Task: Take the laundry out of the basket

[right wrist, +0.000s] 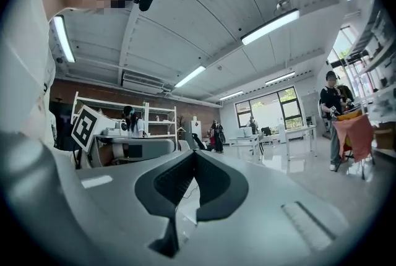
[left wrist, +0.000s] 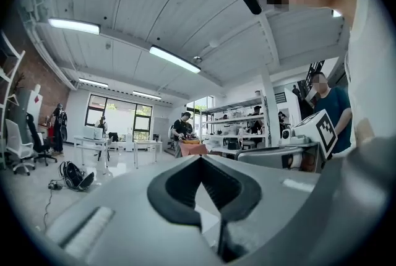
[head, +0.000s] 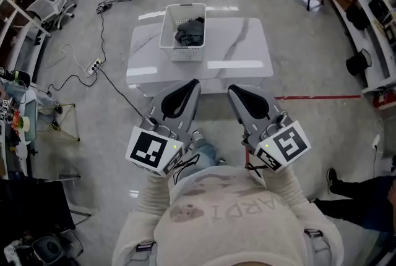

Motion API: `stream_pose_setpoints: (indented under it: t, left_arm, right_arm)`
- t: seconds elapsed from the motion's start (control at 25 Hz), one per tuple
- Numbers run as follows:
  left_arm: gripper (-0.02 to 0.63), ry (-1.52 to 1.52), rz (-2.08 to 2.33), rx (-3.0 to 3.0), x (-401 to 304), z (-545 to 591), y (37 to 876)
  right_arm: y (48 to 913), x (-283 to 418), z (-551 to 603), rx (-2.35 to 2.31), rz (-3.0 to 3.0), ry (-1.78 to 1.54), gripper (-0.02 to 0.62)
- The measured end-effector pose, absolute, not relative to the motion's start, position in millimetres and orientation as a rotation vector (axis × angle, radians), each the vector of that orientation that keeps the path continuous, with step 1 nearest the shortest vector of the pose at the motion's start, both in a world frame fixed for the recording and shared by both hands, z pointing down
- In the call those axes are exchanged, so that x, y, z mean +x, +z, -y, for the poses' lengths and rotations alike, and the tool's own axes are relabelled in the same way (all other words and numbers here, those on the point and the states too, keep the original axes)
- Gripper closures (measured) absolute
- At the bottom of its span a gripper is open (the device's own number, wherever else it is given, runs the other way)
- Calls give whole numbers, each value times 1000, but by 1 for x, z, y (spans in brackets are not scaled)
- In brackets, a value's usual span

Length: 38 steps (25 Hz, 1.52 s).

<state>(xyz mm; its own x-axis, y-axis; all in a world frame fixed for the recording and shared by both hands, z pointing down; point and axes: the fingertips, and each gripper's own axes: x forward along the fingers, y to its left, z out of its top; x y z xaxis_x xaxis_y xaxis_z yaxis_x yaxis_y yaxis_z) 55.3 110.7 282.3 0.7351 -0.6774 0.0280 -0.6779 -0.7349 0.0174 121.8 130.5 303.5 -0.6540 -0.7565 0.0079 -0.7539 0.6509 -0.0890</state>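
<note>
Lengthwise, the basket (head: 184, 53) points away across the table (head: 241, 42).

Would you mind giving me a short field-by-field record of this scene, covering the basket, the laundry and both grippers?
table: white marble-patterned table, ahead of the person
basket: white laundry basket, on the table, left of centre
laundry: dark clothes, inside the basket
left gripper: jaws together, empty, held near the chest
right gripper: jaws together, empty, held near the chest
task state: not begun; neither gripper touches the basket
</note>
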Motion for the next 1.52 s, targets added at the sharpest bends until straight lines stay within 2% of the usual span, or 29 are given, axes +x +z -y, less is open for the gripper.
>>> stream_pose_setpoints:
  t: [0.28, 0.68, 1.52]
  left_arm:
    - [606, 102, 1225, 2848, 51, -177, 285]
    - [606, 108, 1217, 2850, 20, -206, 288]
    - [606, 99, 947, 2947, -107, -243, 280]
  right_arm:
    - [298, 113, -180, -1190, -2831, -120, 568]
    - [291, 72, -216, -1172, -2841, -133, 568]
    - [284, -58, -257, -1363, -2770, -115, 568]
